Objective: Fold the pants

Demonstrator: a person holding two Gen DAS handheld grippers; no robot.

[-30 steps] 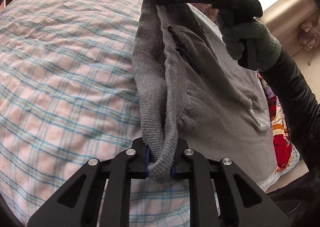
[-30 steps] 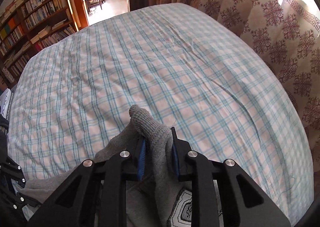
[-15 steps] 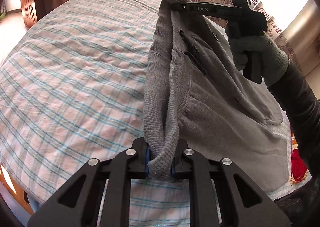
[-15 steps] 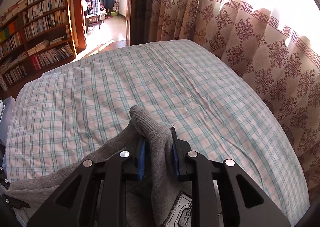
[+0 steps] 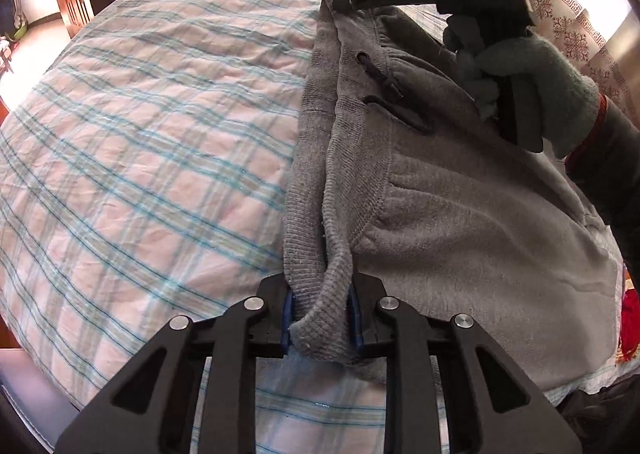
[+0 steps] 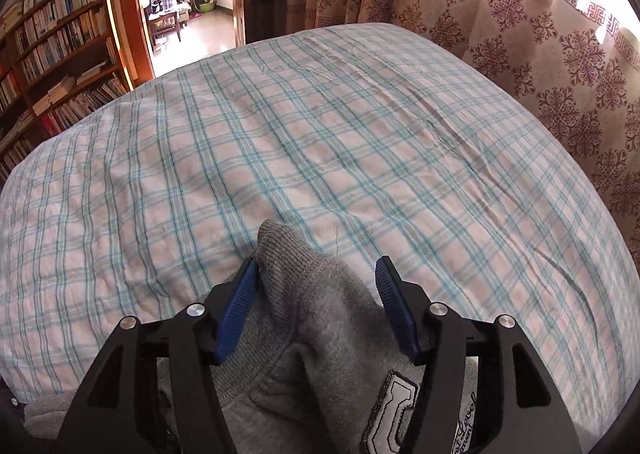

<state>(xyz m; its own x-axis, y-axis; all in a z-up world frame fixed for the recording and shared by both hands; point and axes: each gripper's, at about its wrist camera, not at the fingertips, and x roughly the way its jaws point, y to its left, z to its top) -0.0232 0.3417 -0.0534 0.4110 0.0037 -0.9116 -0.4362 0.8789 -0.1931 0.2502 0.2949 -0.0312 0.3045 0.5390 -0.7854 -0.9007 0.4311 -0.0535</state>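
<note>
Lying along the near side of the bed (image 5: pixel 132 157), the pants (image 5: pixel 460 213) are spread with the ribbed waistband (image 5: pixel 308 173) stretched between the two grippers. The waistband's near end is clamped firmly in the left gripper (image 5: pixel 320 320). The right gripper (image 6: pixel 316 308) is spread apart: the other end of the waistband sits between its blue pads (image 6: pixel 394 306), touching only the left one, and is judged to be released onto the bedsheet. The right hand (image 5: pixel 532 73), in a grey glove, is seen on that gripper's handle.

The fabric is a thick, soft fleece knit, judged to be limp, moderately heavy and not slippery; no shape is held when it is let go. A hold is best taken on the ribbed waistband or on a seamed edge, where several layers are bunched. The drawcord (image 5: pixel 384 89) is loose and should be kept out of the grip.
</note>
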